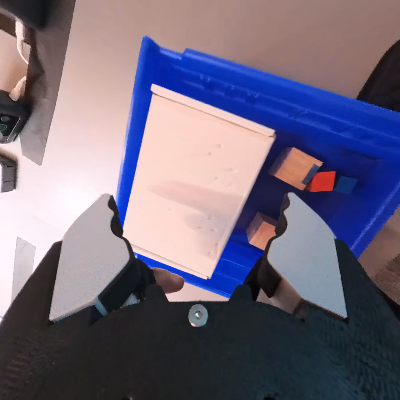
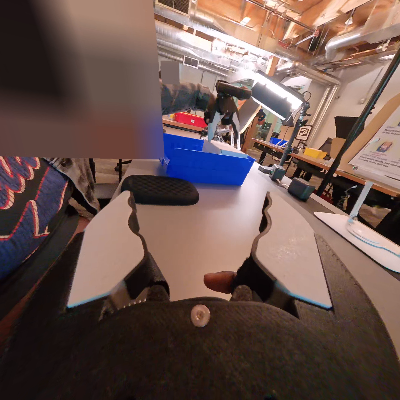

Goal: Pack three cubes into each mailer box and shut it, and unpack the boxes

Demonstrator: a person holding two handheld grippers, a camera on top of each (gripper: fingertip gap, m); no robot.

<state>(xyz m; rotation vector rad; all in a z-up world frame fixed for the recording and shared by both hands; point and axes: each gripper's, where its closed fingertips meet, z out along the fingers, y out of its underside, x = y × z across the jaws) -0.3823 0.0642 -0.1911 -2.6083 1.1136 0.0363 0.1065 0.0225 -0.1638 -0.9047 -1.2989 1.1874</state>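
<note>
- My left gripper (image 1: 198, 218) hangs spread wide above the near end of the white mailer box (image 1: 190, 179), gripping nothing; I can't tell whether its tips touch the box.
- The mailer box is shut, lying flat in the left part of the blue bin (image 1: 303, 112), long side running near to far.
- Right of the box, on the bin floor, loose cubes: a plain wooden cube (image 1: 292, 168) at the far side, with a red cube (image 1: 322, 181) and a blue cube (image 1: 346, 184) just beside it, and another wooden cube (image 1: 259, 229) nearer, close to my right finger.
- My right gripper (image 2: 199, 218) is also released and empty, low over the bare grey table (image 2: 194, 238), well apart from the bin. A black padded rest (image 2: 160, 190) lies between it and the bin.
- From the right wrist view the left gripper (image 2: 223, 134) points down at the box top.
- My read: the step in hand is taking hold of the closed box, to lift it out or open it.
- Next I'd need to settle the left fingers around a box edge, then bring the right gripper across to help with the lid.
</note>
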